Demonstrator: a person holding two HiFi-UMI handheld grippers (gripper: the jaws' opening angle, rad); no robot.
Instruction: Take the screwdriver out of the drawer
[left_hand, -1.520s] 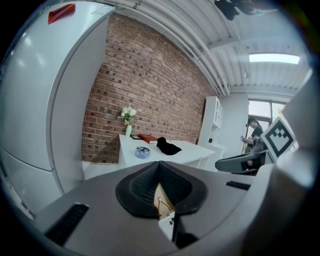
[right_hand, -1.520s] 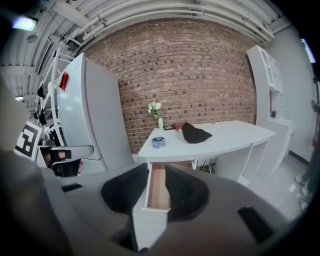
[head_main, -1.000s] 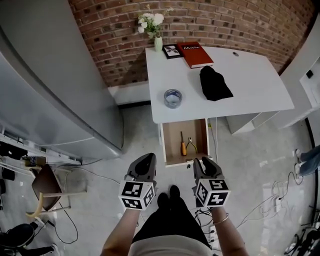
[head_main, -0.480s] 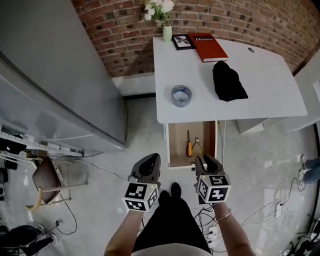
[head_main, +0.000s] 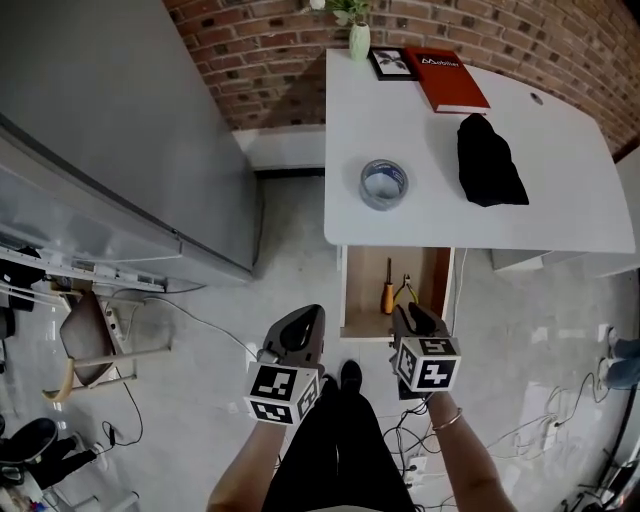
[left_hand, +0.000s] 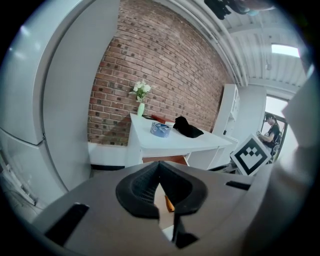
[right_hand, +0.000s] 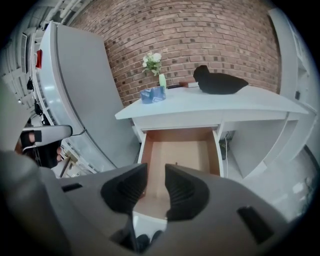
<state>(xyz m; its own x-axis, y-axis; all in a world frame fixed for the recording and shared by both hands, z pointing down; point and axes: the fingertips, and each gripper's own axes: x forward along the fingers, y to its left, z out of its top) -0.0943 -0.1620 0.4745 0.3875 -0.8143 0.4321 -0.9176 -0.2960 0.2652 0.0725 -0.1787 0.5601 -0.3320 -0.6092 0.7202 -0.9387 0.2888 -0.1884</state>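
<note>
Both tongs have come closer to the drawer (head_main: 364, 290) since a second ago, and the whole surface (head_main: 420, 140) now sits lower and more to the right in the head view.

At 9 o'clock from the surface stands a big grey refrigerator (head_main: 110, 150), and a brick wall (head_main: 280, 60) runs behind both, at 12 o'clock. The surface is white. The drawer is pulled out under its edge at 6 o'clock, and its wooden inside is visible.

On the surface a black cloth (head_main: 490, 160) lies at 3 o'clock. A red book (head_main: 452, 80) lies at 12 o'clock from the cloth, a picture frame (head_main: 392, 63) is just beside the book, and a vase (head_main: 359, 40) stands near the wall. A roll of tape (head_main: 384, 184) rests near the edge, above the drawer.

The left tongs (head_main: 303, 322) hover over the floor at 7 o'clock from the drawer. In the left gripper view their tips (left_hand: 159, 165) touch each other and hold nothing. The right tongs (head_main: 412, 318) are at the front edge of the drawer. In the right gripper view they (right_hand: 156, 172) stand a narrow gap apart, with only the drawer bottom visible between them.

Inside the drawer, pliers (head_main: 405, 291) lie toward the 3 o'clock side. The screwdriver (head_main: 388, 290), with an orange handle, lies just beside them at 9 o'clock, pointing to 12 o'clock. It is at 11 o'clock from the right tongs and not touched by either.
</note>
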